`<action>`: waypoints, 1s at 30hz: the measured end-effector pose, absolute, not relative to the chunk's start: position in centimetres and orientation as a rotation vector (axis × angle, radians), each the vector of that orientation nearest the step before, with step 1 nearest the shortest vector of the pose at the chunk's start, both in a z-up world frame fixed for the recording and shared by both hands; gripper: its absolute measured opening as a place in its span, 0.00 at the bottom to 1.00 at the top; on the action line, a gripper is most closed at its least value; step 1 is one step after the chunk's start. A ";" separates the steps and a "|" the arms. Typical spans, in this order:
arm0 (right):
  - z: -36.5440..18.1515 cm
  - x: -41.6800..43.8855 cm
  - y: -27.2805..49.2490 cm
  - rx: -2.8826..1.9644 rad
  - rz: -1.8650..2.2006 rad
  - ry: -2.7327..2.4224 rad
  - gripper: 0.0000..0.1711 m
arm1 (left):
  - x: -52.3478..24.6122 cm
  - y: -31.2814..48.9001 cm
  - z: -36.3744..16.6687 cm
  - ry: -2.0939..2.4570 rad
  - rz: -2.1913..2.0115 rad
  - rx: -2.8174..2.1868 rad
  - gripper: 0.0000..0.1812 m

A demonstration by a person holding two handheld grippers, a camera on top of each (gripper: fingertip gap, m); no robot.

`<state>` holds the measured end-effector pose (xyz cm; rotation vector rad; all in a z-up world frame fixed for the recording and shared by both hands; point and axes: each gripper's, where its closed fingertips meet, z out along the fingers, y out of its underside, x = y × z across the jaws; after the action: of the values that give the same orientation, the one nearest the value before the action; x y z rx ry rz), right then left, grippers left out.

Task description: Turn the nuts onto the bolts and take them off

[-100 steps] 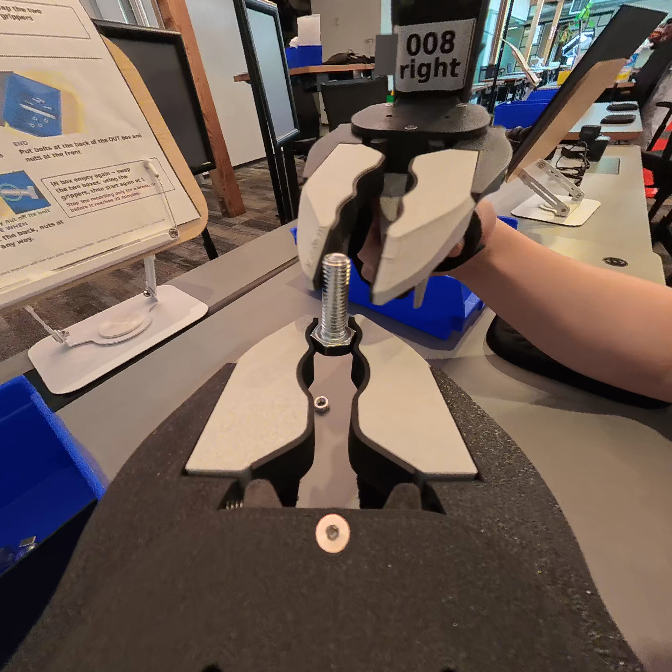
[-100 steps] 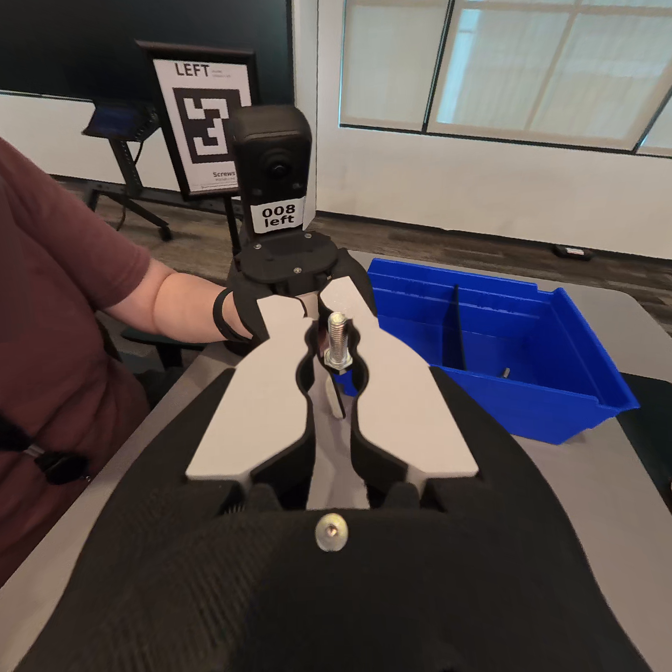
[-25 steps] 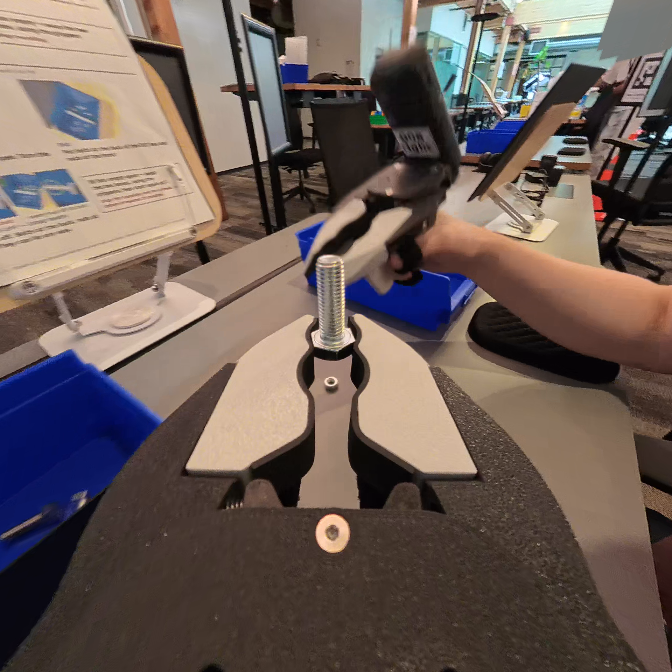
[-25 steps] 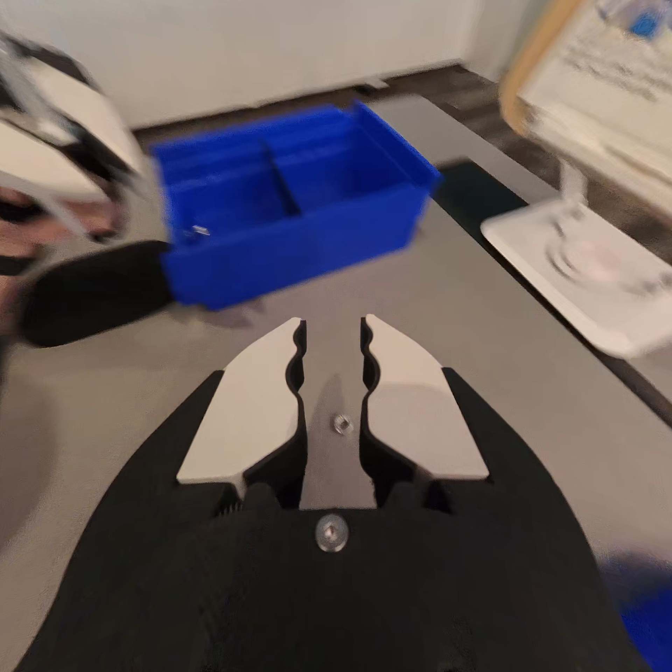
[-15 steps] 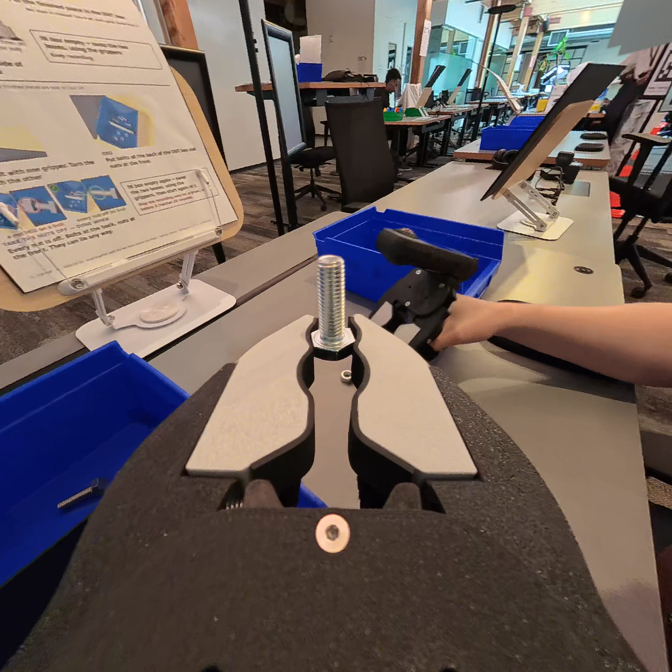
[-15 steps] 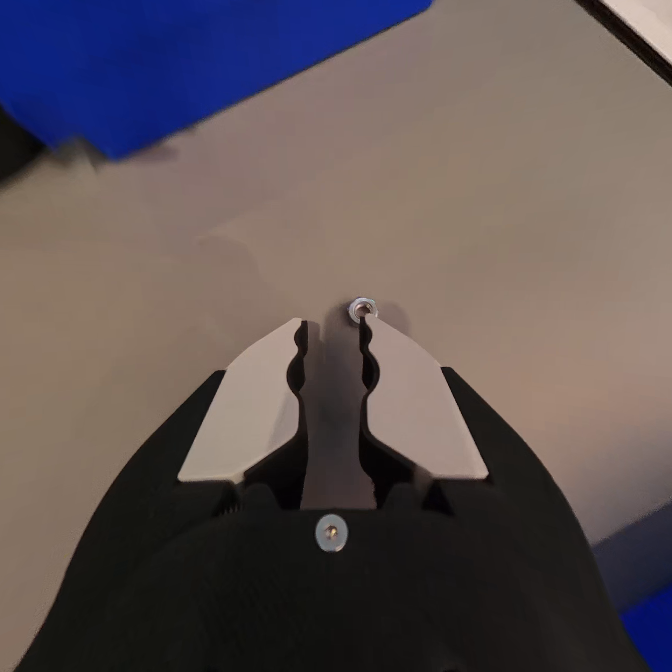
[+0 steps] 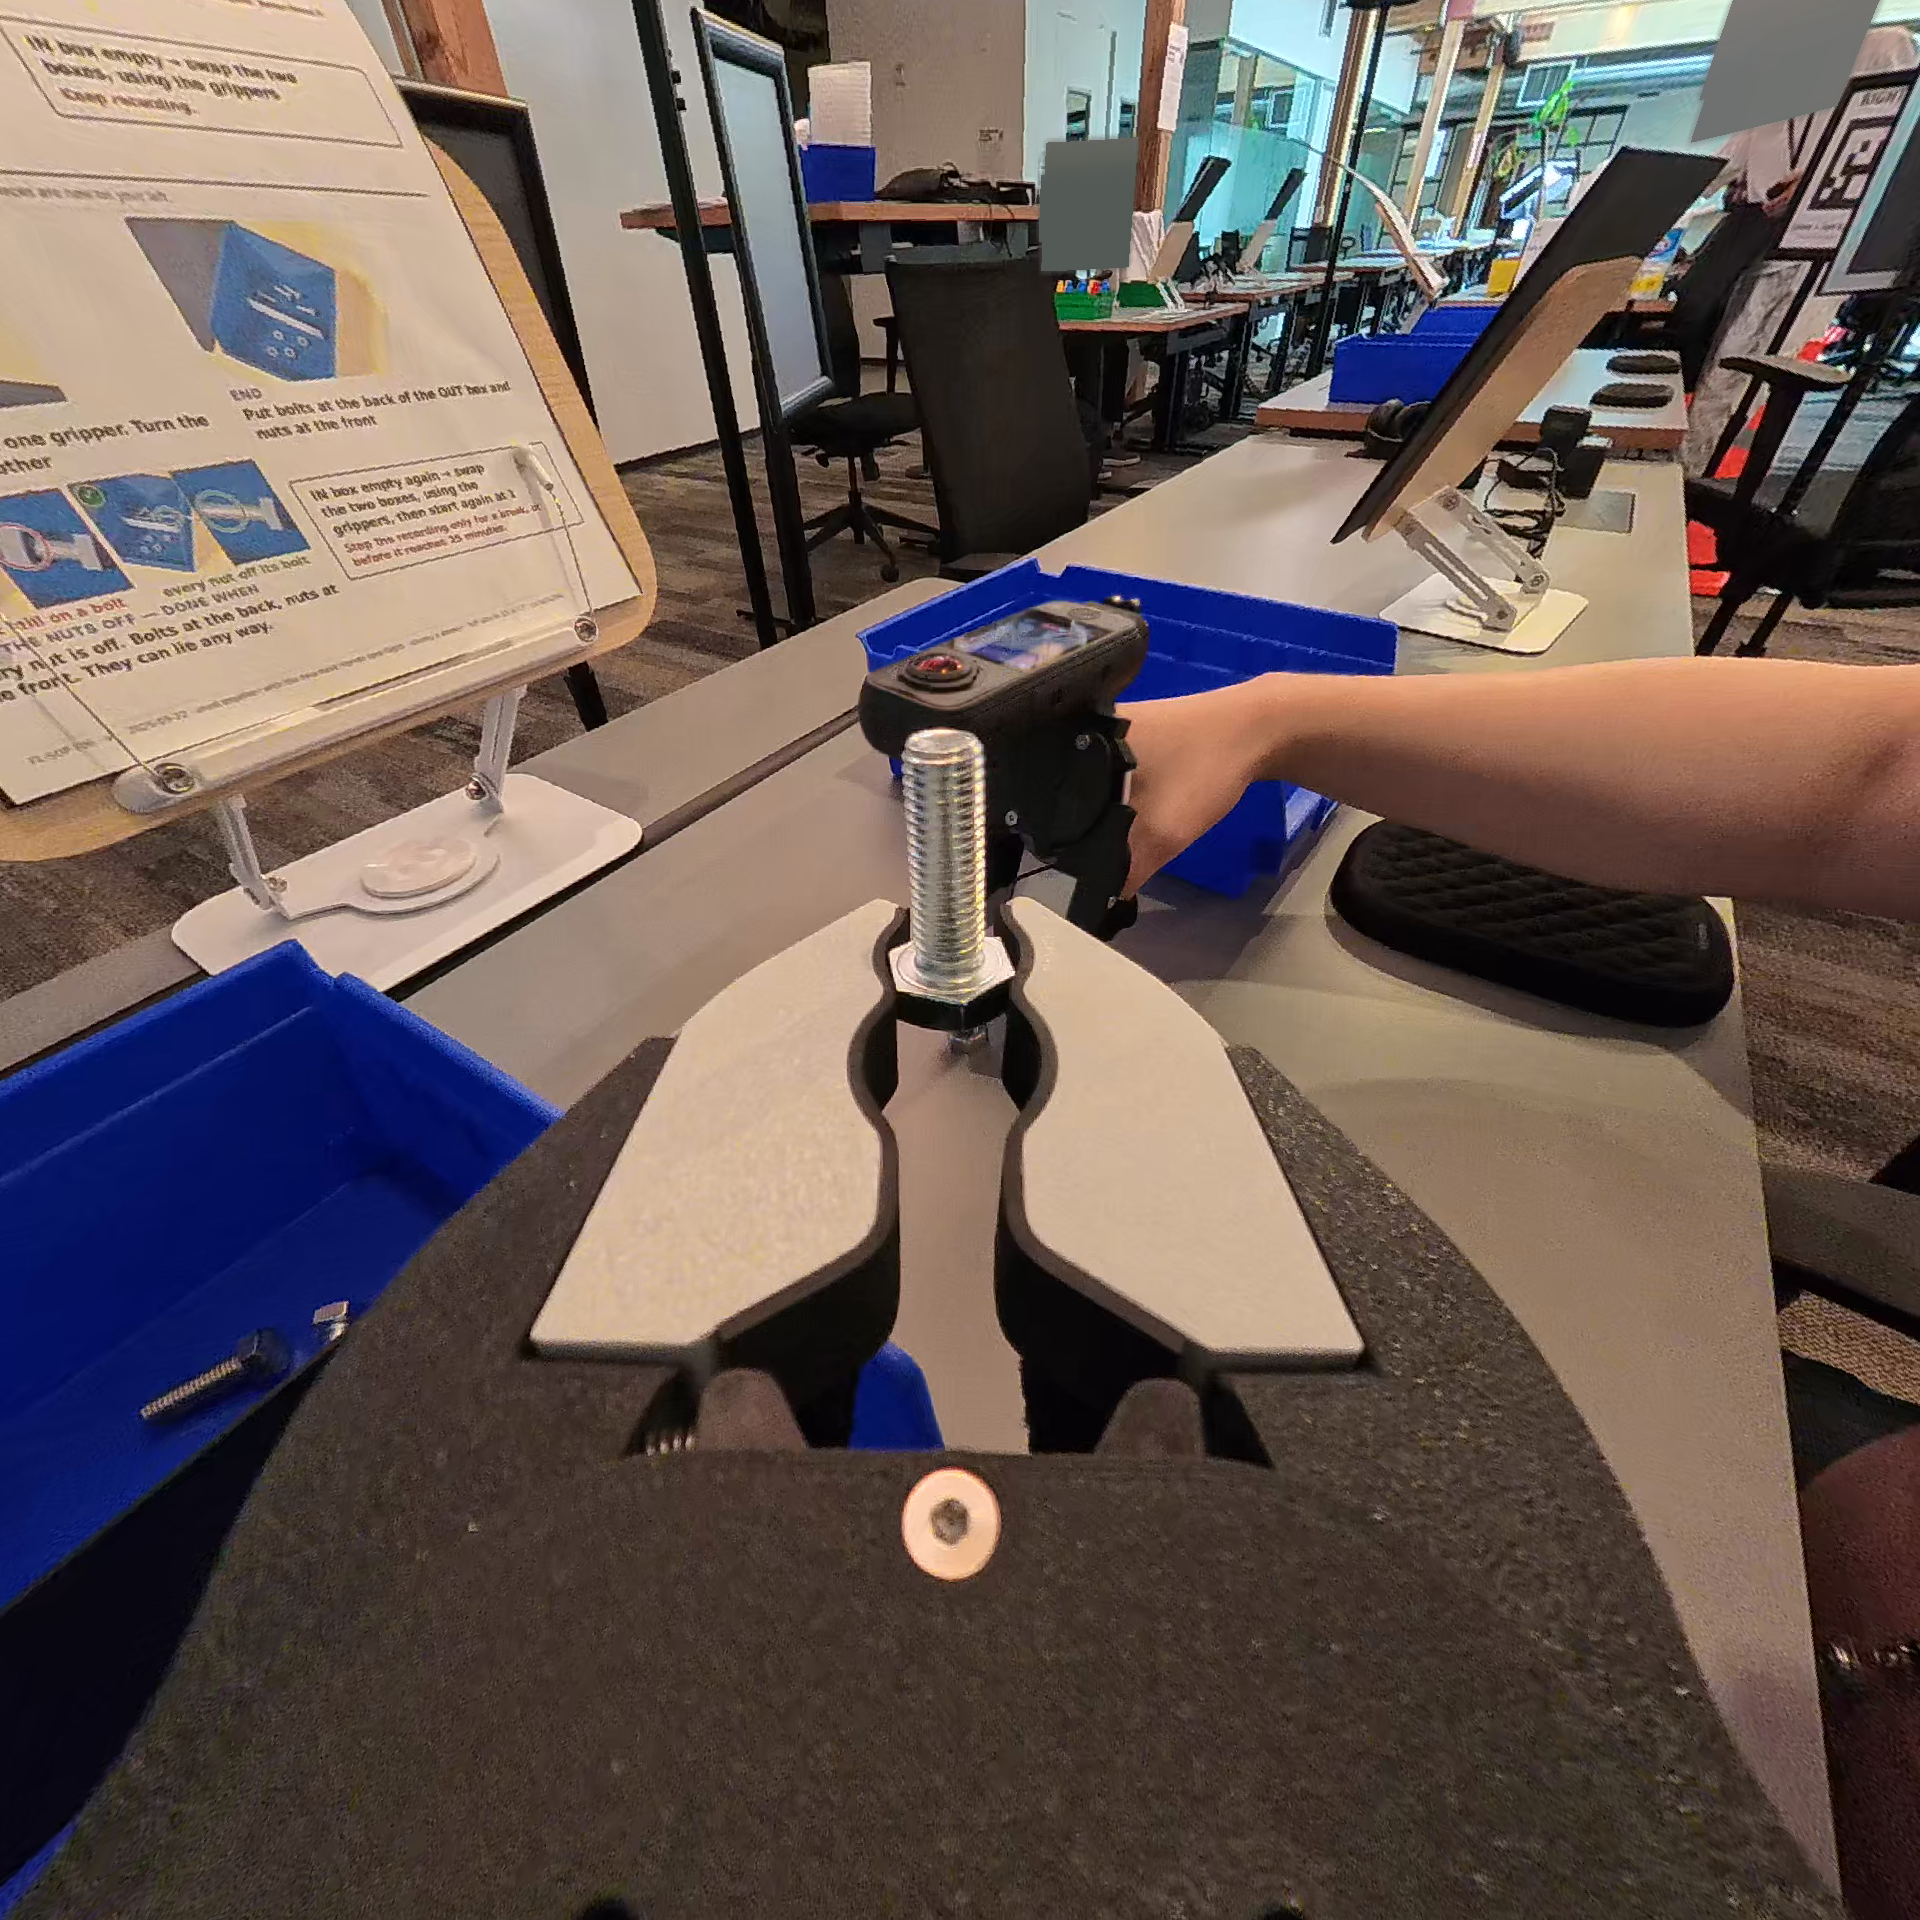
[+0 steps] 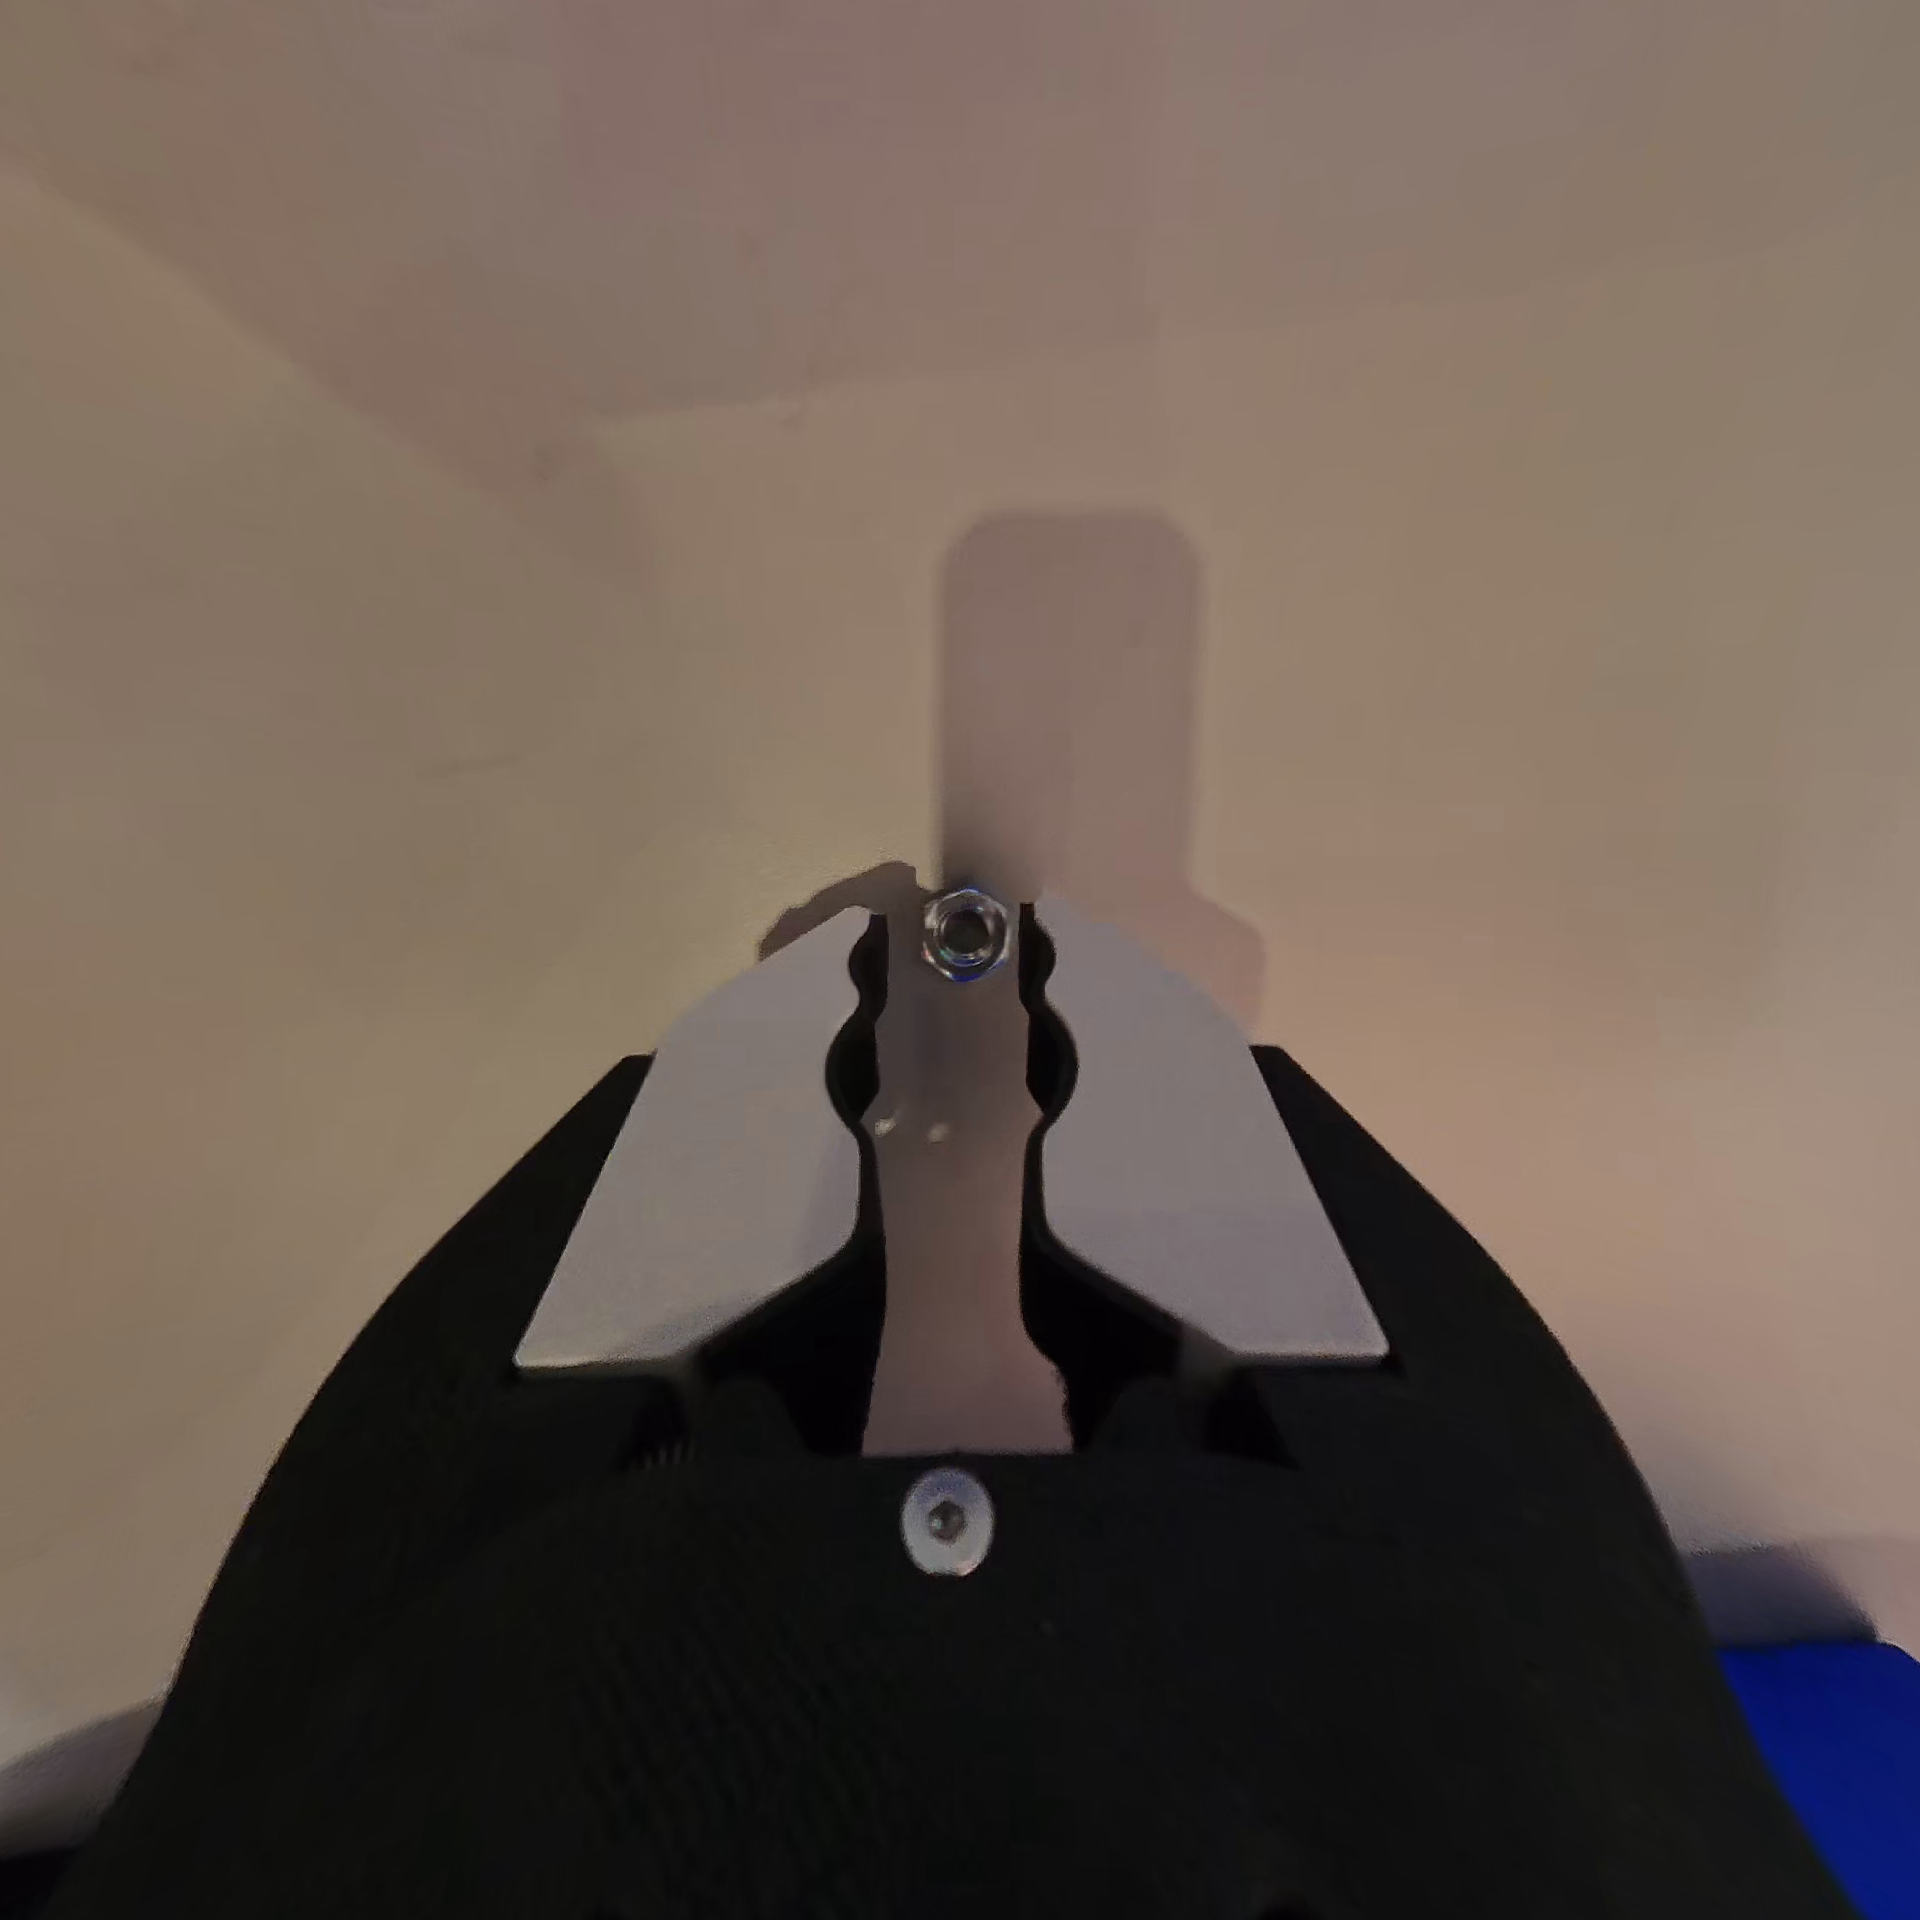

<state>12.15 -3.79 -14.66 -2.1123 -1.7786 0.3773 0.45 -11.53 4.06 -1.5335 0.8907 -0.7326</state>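
Left wrist view: the left gripper [image 7: 951, 940] clamps the hex head of a threaded steel bolt [image 7: 942, 852], shank upright and bare, on a grey table [image 7: 1455, 1143]. Just beyond the bolt, the right gripper [image 7: 1023, 748] points down at the tabletop beside a blue plastic bin [image 7: 1247, 644]; a second blue bin [image 7: 156, 1195] to the bolt's near left holds another bolt [image 7: 213, 1377]. Seen from the right wrist, that gripper's pale, scalloped fingertips [image 8: 790, 977] stand slightly apart, straddling a small bright hex nut [image 8: 961, 940] lying flat on the smooth table; whether they touch it yet is unclear. The likely step is pinching the nut to carry it to the bolt. Being small, smooth-sided and flat on a slick surface, the nut could skid or flip out if the jaws close off-centre or against its corners. Once lifted, a tilted nut would probably cross-thread on the coarse, shiny thread.
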 end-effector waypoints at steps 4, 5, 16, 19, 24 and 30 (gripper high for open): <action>-15.4 12.5 -3.5 -2.155 0.364 -1.781 0.13 | 0.3 -11.4 3.7 0.902 -0.734 -1.548 0.08; -15.5 12.6 -3.4 -2.161 0.360 -1.780 0.12 | 0.3 -11.3 3.6 0.908 -0.731 -1.552 0.08; 4.5 10.5 -5.9 -1.682 0.737 -1.434 0.11 | 4.6 -8.4 2.0 1.195 -0.746 -1.633 0.08; 9.9 11.2 -8.4 -1.489 0.898 -1.371 0.10 | 8.3 -8.4 1.5 1.372 -0.782 -1.619 0.08; 7.4 13.1 -8.6 -1.509 0.838 -1.475 0.11 | 12.6 -8.4 -0.2 1.587 -0.769 -1.593 0.08; 4.8 13.2 -7.3 -1.552 0.778 -1.562 0.11 | 13.6 -6.9 -2.2 1.653 -0.662 -1.623 0.08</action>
<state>13.18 -7.30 4.78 -1.5524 -1.5623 0.7777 13.57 -6.92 -2.24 -1.6227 1.6526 -0.6617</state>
